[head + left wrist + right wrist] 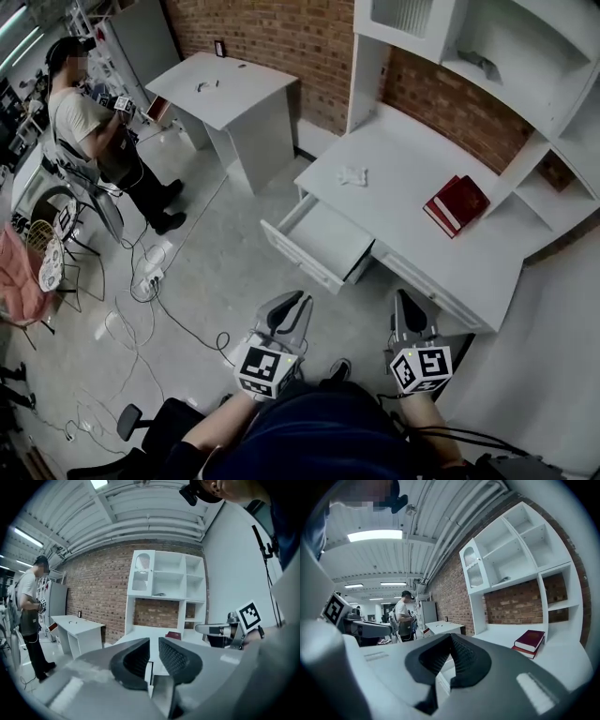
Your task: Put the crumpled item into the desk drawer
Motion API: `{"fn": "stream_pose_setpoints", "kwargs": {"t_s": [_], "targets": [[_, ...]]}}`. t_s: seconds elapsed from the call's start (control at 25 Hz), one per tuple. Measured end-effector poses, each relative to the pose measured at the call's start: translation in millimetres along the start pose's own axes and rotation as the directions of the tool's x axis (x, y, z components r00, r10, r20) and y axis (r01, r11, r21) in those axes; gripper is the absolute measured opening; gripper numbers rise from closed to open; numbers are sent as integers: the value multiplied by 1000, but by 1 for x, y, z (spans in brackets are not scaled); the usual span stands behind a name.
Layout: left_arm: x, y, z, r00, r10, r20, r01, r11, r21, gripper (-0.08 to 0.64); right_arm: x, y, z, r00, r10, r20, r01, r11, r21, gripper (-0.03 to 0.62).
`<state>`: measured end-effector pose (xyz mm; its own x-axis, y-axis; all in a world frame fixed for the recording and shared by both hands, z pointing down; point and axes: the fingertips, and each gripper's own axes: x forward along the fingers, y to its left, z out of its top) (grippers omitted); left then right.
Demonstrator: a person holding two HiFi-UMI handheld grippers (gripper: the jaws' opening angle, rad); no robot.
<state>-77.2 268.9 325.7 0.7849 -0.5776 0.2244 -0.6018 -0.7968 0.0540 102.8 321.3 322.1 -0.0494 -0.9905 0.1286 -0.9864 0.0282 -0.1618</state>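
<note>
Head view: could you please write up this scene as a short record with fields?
crumpled item: small white crumpled wad, lying on the white desk top, apart from both tongs
drawer: white desk drawer, pulled open, nothing visible inside
other: dark red book on the desk
left tongs: slightly apart, empty
right tongs: closed, empty
task status: wad not yet picked up

Bright, even light from ceiling strips (375, 535) — gripper views bulge, corners black, foreground soft.
</note>
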Motion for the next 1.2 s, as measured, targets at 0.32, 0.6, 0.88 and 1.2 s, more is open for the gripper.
{"fn": "stream_pose_setpoints", "kwargs": {"t_s": [0.32,0.6,0.88,1.2], "targets": [[14,-15,3,997,77,-7,-77,997,14,64,5,-38,4,999,40,2,-40,999,4,3],[17,31,0,987,162,-20,-162,987,1,64,30,-35,-6,998,61,-32,-61,998,5,2],[56,82,5,991,135,-8,-135,991,-10,64,74,-43,-4,998,4,-57,-6,1000,-21,3],[113,143,16,999,40,-7,-40,999,-34,64,141,-45,9,994,-81,-76,78,996,-49,3]]}}
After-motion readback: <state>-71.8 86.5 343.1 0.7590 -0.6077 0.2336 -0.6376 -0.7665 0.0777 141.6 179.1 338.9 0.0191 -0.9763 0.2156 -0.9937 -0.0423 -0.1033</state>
